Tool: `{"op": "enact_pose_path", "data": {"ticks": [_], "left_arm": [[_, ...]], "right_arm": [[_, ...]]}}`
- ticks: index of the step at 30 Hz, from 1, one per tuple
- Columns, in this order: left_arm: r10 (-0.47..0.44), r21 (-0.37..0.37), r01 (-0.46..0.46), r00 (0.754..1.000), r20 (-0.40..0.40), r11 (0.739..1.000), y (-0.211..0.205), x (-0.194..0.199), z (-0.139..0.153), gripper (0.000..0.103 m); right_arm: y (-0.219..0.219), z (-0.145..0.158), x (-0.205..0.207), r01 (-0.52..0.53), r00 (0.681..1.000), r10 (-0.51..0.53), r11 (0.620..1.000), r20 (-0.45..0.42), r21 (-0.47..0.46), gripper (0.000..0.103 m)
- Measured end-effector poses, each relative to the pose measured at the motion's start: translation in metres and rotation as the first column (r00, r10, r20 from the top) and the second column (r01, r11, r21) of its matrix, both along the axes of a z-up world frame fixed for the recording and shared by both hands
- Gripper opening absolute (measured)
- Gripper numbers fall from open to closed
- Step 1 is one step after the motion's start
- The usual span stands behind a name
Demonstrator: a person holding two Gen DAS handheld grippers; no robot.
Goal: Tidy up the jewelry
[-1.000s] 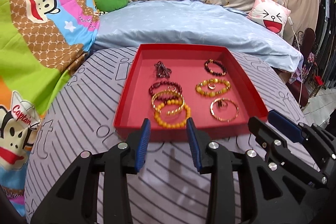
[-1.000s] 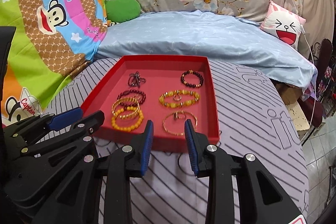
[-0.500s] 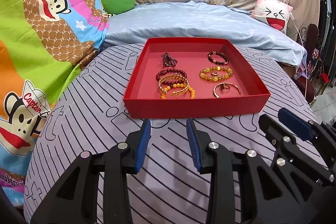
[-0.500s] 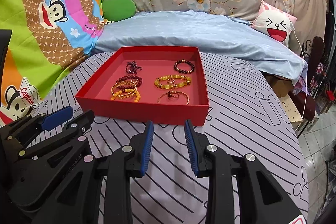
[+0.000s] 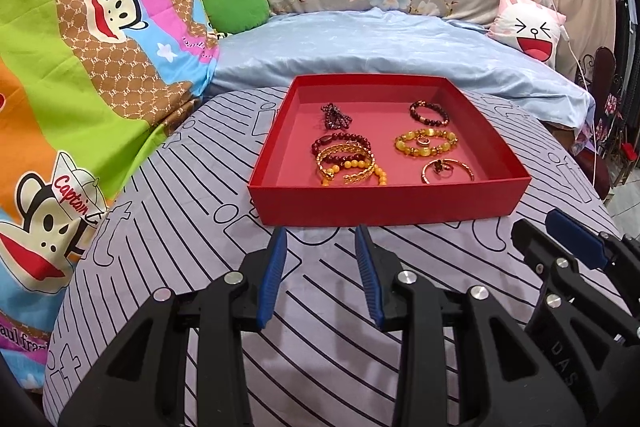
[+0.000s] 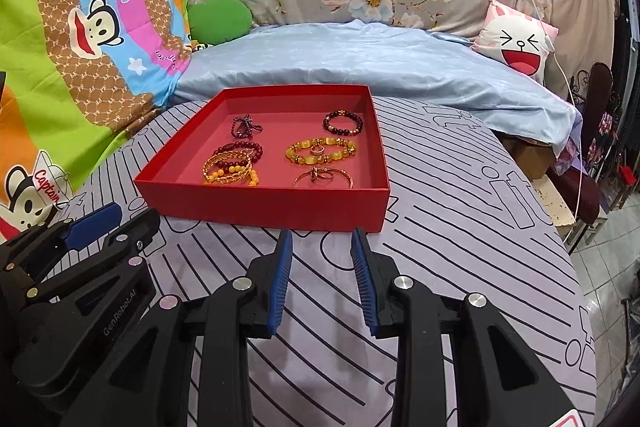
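Note:
A red tray (image 5: 384,205) stands on the striped table and also shows in the right wrist view (image 6: 276,205). It holds several bracelets: a dark bead cluster (image 5: 336,117), a dark bead bracelet (image 5: 429,113), a yellow bead bracelet with a ring (image 5: 425,142), gold and amber bangles (image 5: 348,167) and a thin gold bangle (image 5: 447,171). My left gripper (image 5: 320,239) is open and empty, just short of the tray's near wall. My right gripper (image 6: 322,239) is open and empty, near the tray's right front corner.
The table wears a grey cloth with black stripes (image 5: 168,235). Behind it lies a bed with a blue sheet (image 5: 380,43), a green cushion (image 5: 236,7) and a white face pillow (image 5: 528,27). A cartoon blanket (image 5: 72,67) hangs at left. The table edge drops at right (image 6: 568,267).
Both grippers have pulled back and lowered from above the tray's front edge. The tray now sits farther ahead. Both stay open and empty.

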State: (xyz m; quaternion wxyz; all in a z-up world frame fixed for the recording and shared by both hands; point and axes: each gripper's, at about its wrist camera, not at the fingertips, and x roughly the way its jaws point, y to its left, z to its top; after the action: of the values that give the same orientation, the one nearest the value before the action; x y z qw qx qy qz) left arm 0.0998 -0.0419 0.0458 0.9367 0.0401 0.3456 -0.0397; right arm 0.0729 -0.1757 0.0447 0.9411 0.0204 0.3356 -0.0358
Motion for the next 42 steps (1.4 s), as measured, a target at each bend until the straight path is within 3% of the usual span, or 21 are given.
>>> {"op": "enact_pose_path", "data": {"ticks": [4, 6, 8, 19, 24, 30, 31, 35, 42], "left_arm": [[0.0, 0.002, 0.0, 1.0, -0.001, 1.0, 0.0, 0.006, -0.002, 0.036], [-0.001, 0.006, 0.001, 1.0, 0.003, 1.0, 0.0, 0.01, -0.004, 0.039], [0.001, 0.008, -0.001, 1.0, 0.009, 1.0, 0.0, 0.012, -0.005, 0.043], [0.017, 0.0, -0.017, 1.0, 0.017, 1.0, 0.002, 0.023, -0.02, 0.047], [0.053, 0.008, -0.053, 0.998, 0.031, 0.999, 0.004, 0.021, -0.02, 0.052], [0.08, -0.02, -0.08, 0.997, 0.008, 0.997, 0.011, 0.02, -0.025, 0.055], [0.093, -0.016, -0.093, 0.996, 0.005, 0.996, 0.012, 0.02, -0.027, 0.061], [0.098, -0.024, -0.098, 0.995, 0.003, 0.995, 0.015, 0.021, -0.027, 0.064], [0.097, 0.009, -0.097, 0.995, 0.014, 0.995, 0.012, 0.02, -0.026, 0.069]], "right_arm": [[0.001, -0.003, 0.005, -0.007, 1.0, 0.007, 1.0, -0.002, -0.003, 0.031], [0.003, -0.004, 0.007, -0.008, 1.0, 0.008, 1.0, 0.002, -0.005, 0.039], [0.003, -0.006, 0.01, -0.01, 1.0, 0.01, 1.0, 0.009, -0.004, 0.04], [0.006, -0.023, 0.019, -0.001, 1.0, 0.001, 1.0, -0.002, -0.018, 0.042], [0.005, -0.023, 0.019, 0.025, 1.0, -0.025, 0.999, 0.002, -0.028, 0.057], [0.003, -0.022, 0.018, 0.041, 0.999, -0.041, 0.999, 0.006, -0.033, 0.067], [0.003, -0.022, 0.017, 0.043, 0.999, -0.043, 0.999, 0.006, -0.03, 0.068], [-0.003, -0.022, 0.016, 0.069, 0.998, -0.069, 0.997, 0.008, -0.019, 0.08], [-0.007, -0.022, 0.015, 0.077, 0.997, -0.077, 0.996, -0.002, -0.038, 0.084]]}}
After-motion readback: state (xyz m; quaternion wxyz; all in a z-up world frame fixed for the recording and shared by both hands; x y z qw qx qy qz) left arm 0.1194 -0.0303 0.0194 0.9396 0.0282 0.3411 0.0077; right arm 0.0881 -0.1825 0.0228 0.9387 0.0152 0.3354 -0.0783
